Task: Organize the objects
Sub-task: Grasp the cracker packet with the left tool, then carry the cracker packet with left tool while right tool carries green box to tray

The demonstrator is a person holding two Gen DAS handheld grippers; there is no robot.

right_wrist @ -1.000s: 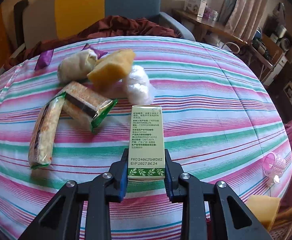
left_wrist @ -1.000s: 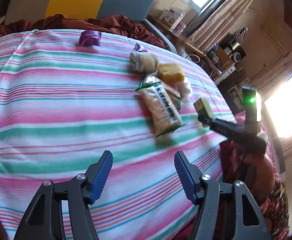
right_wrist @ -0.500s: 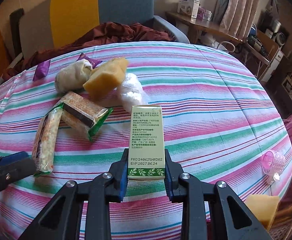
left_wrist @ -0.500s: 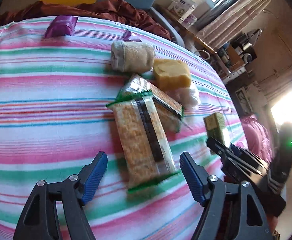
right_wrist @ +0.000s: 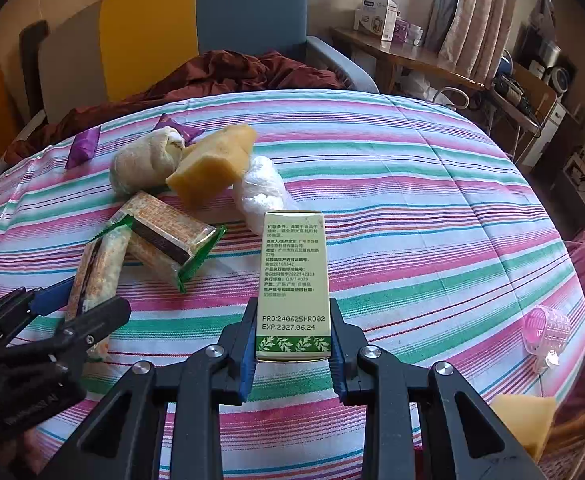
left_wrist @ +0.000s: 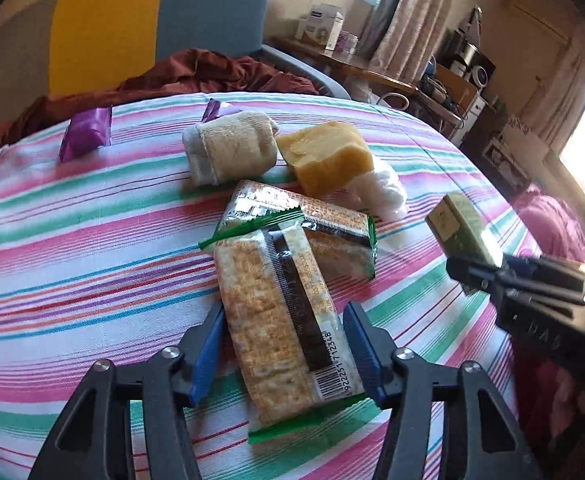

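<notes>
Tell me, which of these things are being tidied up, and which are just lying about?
Being tidied:
- cracker packet, between the left tongs, which have just been closing
- green box, clamped in the right tongs

Lying about:
- second cracker packet
- rolled cloth
- yellow sponge
- purple wrapper

Between the right gripper's fingers (right_wrist: 334,354), green box (right_wrist: 292,284) printed "PRO:240625HRD02" and "EXP:2027.06.24" under small Chinese lines. Between the left gripper's fingers (left_wrist: 362,354), cracker packet (left_wrist: 280,320) with barcode digits "922251712348". Embossed lettering on gripper bodies, unreadable.
</notes>
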